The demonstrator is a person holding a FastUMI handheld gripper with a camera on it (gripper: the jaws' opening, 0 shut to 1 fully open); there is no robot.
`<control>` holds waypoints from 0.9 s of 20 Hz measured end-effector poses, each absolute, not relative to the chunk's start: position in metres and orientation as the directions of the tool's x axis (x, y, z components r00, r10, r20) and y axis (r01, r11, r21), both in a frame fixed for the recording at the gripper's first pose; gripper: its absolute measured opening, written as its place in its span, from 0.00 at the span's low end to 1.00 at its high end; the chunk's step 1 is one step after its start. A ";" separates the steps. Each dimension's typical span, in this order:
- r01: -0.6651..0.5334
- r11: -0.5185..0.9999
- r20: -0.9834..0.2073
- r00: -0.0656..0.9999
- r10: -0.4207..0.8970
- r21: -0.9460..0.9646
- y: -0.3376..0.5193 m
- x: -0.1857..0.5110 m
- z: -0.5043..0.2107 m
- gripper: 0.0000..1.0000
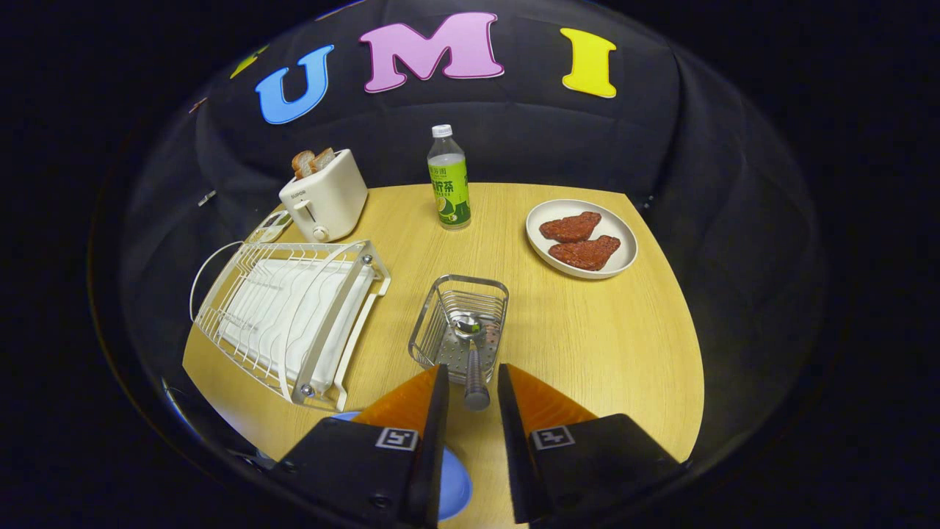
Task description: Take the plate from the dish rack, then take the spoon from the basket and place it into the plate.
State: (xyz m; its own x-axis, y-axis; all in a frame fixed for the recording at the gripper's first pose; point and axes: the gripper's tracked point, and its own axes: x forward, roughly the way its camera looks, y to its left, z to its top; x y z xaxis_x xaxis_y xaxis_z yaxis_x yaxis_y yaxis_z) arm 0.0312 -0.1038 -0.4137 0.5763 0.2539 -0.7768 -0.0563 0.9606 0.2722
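Observation:
A metal spoon lies in the wire basket at the middle of the wooden table. Its bowl is inside the basket and its handle sticks out over the near rim toward me. My gripper is open. The end of the handle sits between its fingertips, with a small gap on each side. A blue plate lies flat on the table near the front edge, mostly hidden under my left finger. The white dish rack stands left of the basket with no dish in it.
A cream toaster with bread slices stands behind the rack. A green-labelled bottle is at the back centre. At the back right, a pale plate holds two reddish-brown food pieces. Bare tabletop lies right of the basket.

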 end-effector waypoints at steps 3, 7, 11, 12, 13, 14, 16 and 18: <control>-0.054 0.959 -0.771 0.582 0.257 0.279 -0.103 0.036 -0.412 0.17; -0.023 0.957 -0.763 0.598 0.245 0.289 -0.111 0.034 -0.403 0.10; 0.013 0.950 -0.751 0.616 0.239 0.313 -0.121 0.030 -0.381 0.10; 0.015 0.947 -0.746 0.620 0.243 0.321 -0.124 0.027 -0.372 0.10; 0.016 0.943 -0.737 0.628 0.250 0.333 -0.124 0.022 -0.363 0.10; 0.015 0.939 -0.729 0.634 0.257 0.344 -0.125 0.015 -0.353 0.10; 0.002 0.929 -0.705 0.652 0.279 0.369 -0.126 0.000 -0.330 0.10; -0.027 0.917 -0.678 0.665 0.313 0.398 -0.118 -0.020 -0.308 0.10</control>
